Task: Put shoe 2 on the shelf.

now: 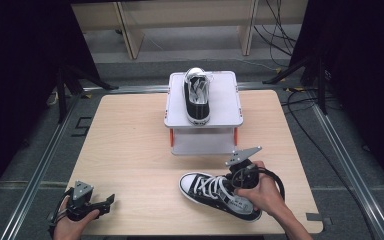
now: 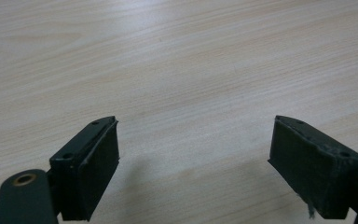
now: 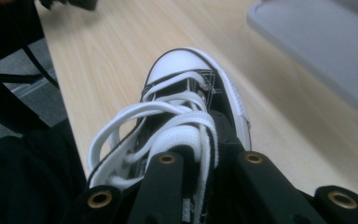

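A black high-top sneaker with white laces lies on the wooden table near its front edge, toe pointing left. My right gripper is at its ankle opening. In the right gripper view the jaws of my right gripper stand close together on the sneaker, with tongue and lace between them. A matching sneaker rests on a grey raised platform at the back of the table. My left gripper lies at the front left corner, and it is wide open over bare wood.
The platform stands on orange legs mid-back of the table. Bare wood stretches across the left half and between the platform and the near sneaker. Metal rails run along both sides of the table, and cables lie on the floor at the right.
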`<state>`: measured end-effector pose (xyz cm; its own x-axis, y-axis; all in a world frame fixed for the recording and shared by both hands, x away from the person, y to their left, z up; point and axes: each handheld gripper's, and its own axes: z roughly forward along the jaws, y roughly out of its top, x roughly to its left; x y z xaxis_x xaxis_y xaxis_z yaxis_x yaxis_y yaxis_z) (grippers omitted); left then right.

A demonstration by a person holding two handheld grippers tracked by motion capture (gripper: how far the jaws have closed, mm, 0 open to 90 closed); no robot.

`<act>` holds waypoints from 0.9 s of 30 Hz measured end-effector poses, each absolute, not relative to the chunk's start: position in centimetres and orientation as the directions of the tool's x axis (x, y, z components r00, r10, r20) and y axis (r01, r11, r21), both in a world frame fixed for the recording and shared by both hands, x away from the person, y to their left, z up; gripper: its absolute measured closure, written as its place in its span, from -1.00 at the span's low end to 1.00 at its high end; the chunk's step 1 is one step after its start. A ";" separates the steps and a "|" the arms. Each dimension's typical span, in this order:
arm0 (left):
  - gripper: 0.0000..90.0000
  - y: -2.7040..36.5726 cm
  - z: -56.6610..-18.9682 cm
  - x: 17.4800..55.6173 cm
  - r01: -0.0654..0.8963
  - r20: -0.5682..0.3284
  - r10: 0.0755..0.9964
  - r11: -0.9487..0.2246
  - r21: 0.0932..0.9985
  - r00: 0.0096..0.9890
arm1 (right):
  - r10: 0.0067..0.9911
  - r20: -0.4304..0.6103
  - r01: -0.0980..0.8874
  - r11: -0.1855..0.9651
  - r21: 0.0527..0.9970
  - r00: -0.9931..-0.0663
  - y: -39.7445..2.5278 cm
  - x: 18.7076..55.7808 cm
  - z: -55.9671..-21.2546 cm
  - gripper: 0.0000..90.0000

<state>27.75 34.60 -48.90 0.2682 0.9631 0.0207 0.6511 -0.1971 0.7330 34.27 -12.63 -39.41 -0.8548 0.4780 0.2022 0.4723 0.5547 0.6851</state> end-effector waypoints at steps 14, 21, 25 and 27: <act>-0.66 34.4 -48.8 27.7 0.646 0.018 0.963 -0.195 0.738 0.270 | 0.464 0.106 0.373 0.533 0.759 -0.879 -14.9 34.9 -29.6 0.89; -0.66 34.6 -48.7 27.7 0.647 0.030 0.963 -0.203 0.735 0.268 | 0.507 0.121 0.398 0.482 0.781 -0.853 -17.7 36.2 -26.4 0.89; -0.66 34.6 -48.8 27.8 0.643 0.022 0.963 -0.196 0.740 0.268 | 0.545 0.113 0.414 0.470 0.780 -0.831 -19.2 37.1 -25.0 0.89; -0.66 34.6 -48.8 27.8 0.645 0.033 0.962 -0.206 0.736 0.270 | 0.574 0.109 0.430 0.461 0.776 -0.811 -19.7 37.6 -24.4 0.89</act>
<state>27.79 34.62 -48.79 0.2703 0.9622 0.0331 0.6448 -0.2064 0.7360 37.61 -19.71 -24.43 -0.8113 0.5744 0.1085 0.4304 0.4613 0.7758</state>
